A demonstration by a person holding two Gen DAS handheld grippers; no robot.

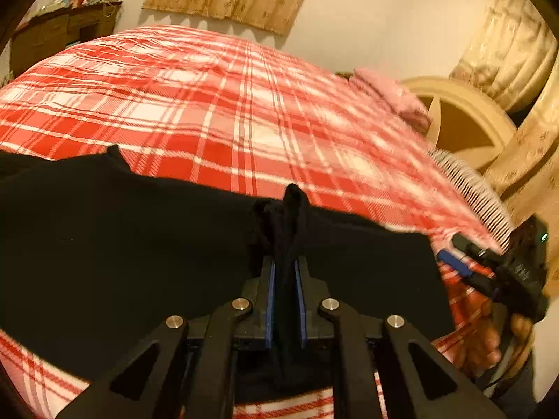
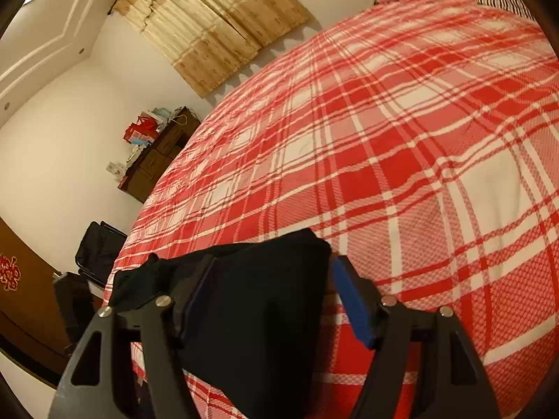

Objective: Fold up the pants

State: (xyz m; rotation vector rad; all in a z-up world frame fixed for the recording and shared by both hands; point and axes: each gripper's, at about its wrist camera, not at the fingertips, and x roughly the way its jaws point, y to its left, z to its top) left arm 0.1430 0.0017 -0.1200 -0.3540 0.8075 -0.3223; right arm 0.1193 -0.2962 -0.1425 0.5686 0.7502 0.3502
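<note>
partly hidden, left tongs pinch black pants; right tongs spread wide.

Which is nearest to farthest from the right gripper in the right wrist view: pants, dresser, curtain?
1. pants: between the open fingers of the right gripper, at the near bed edge.
2. dresser: left, past the bed's far side, by the wall.
3. curtain: top, on the far wall.

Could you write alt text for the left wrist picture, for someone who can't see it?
The left gripper has its fingers shut on a bunched fold of black pants spread over a bed with a red and white plaid bedspread. The right gripper reaches in at the pants' right edge.
</note>
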